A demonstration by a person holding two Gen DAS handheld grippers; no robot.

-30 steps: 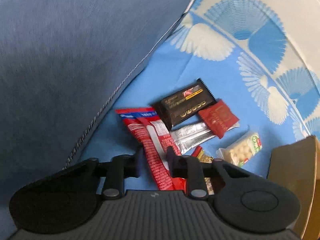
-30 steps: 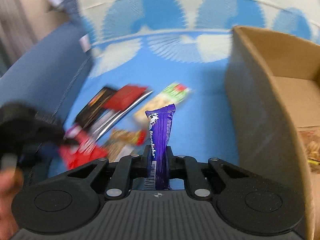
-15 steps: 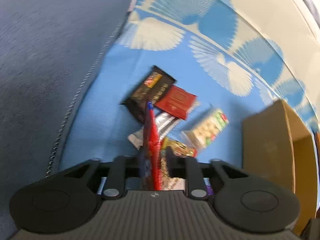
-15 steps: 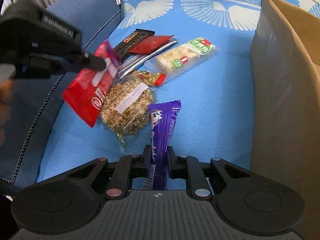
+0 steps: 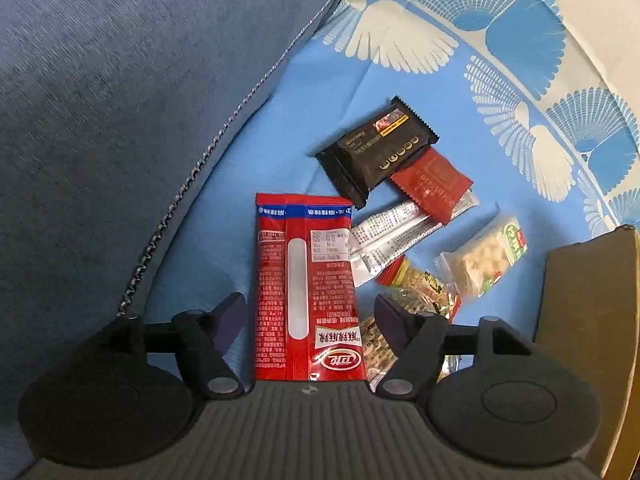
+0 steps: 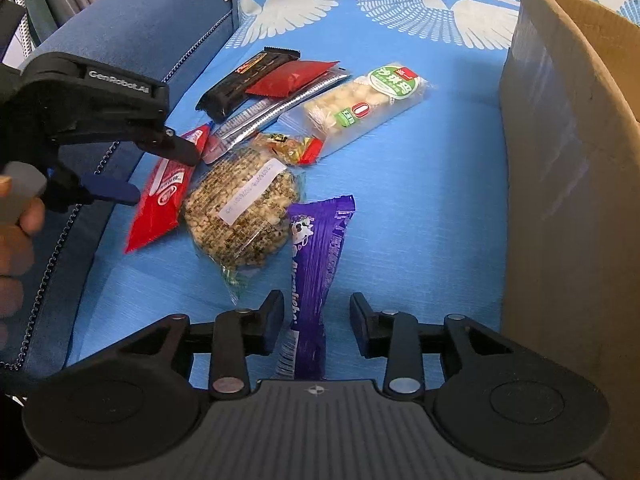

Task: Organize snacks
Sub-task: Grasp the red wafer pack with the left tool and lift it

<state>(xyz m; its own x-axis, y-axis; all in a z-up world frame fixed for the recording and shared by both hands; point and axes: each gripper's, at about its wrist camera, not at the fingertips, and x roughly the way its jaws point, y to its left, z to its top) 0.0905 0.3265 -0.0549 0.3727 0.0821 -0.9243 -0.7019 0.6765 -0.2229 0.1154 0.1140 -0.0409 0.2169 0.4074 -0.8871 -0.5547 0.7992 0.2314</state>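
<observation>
A red packet (image 5: 308, 300), a purple bar (image 6: 316, 264) and a black wrapper (image 5: 376, 152) lie on blue, white-fan-patterned cloth (image 6: 420, 160).

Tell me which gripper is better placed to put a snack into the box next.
Probably the right. The right gripper is open around the purple bar, and the box stands directly on its right. The left gripper is open around the red packet, farther from the box.

Glossy foil red wrapper (image 5: 308, 300) and purple bar (image 6: 316, 264); matt cardboard box (image 6: 576, 184); woven blue sofa cloth (image 5: 120, 80); matt plastic tongs (image 6: 316, 314).
</observation>
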